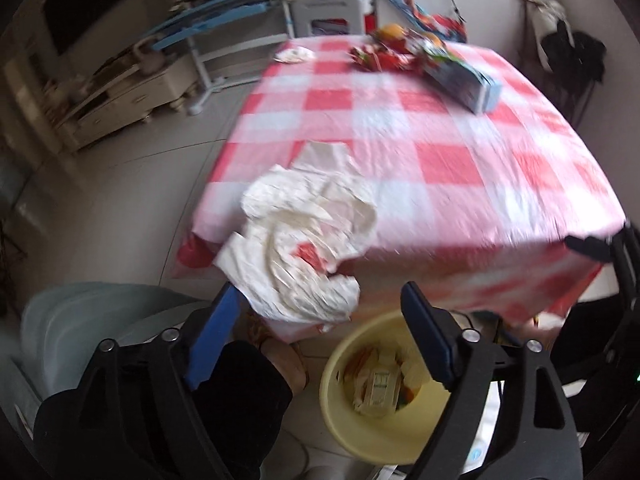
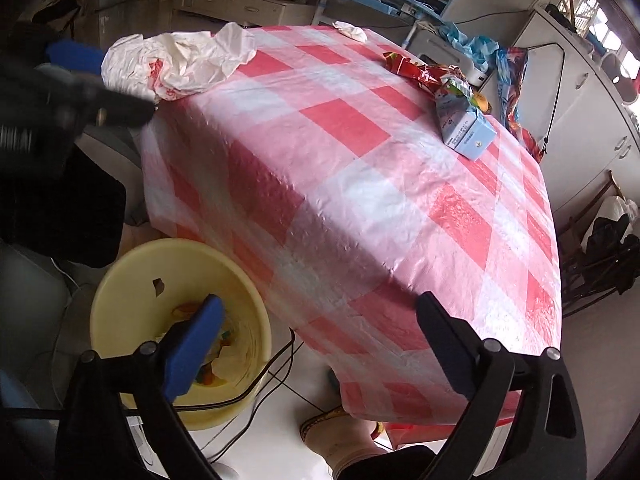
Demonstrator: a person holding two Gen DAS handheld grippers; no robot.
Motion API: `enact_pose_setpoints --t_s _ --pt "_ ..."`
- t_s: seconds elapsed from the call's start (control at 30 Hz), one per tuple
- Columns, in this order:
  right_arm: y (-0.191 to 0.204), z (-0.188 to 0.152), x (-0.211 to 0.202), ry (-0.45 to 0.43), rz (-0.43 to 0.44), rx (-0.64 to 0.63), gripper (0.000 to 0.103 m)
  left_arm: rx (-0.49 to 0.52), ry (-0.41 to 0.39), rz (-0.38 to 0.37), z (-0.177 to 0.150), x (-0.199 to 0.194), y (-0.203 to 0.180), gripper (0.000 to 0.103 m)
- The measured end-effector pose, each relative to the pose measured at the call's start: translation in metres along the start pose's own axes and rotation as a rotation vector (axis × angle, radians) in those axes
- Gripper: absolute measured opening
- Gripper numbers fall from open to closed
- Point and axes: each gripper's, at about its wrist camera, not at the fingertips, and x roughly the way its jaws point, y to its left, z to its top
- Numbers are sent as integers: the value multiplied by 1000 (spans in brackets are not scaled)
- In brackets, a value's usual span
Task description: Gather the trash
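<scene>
From the left wrist view, the left hand-held gripper [image 1: 320, 300] was spread wide with nothing pinched, its blue pads either side of a crumpled white plastic bag [image 1: 304, 232] slumped over the near corner of the bench [image 1: 400, 132], and a yellow bin [image 1: 360, 432] with scraps already in it sat on the floor right below. In the right wrist view, the right hand-held gripper [image 2: 320, 312] was wide open and empty too, over the bench edge, with a blue carton [image 2: 464, 128] and red wrappers [image 2: 420, 70] at the far side.
</scene>
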Motion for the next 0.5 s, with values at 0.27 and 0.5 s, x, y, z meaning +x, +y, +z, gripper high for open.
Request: enact_pose_setpoints --t_s 0.27,0.5 --pt "3 0 1 0 -2 -19 93 -45 -9 -6 4 1 5 83" --pt "9 0 0 0 22 -35 93 -53 -10 -5 5 2 5 83"
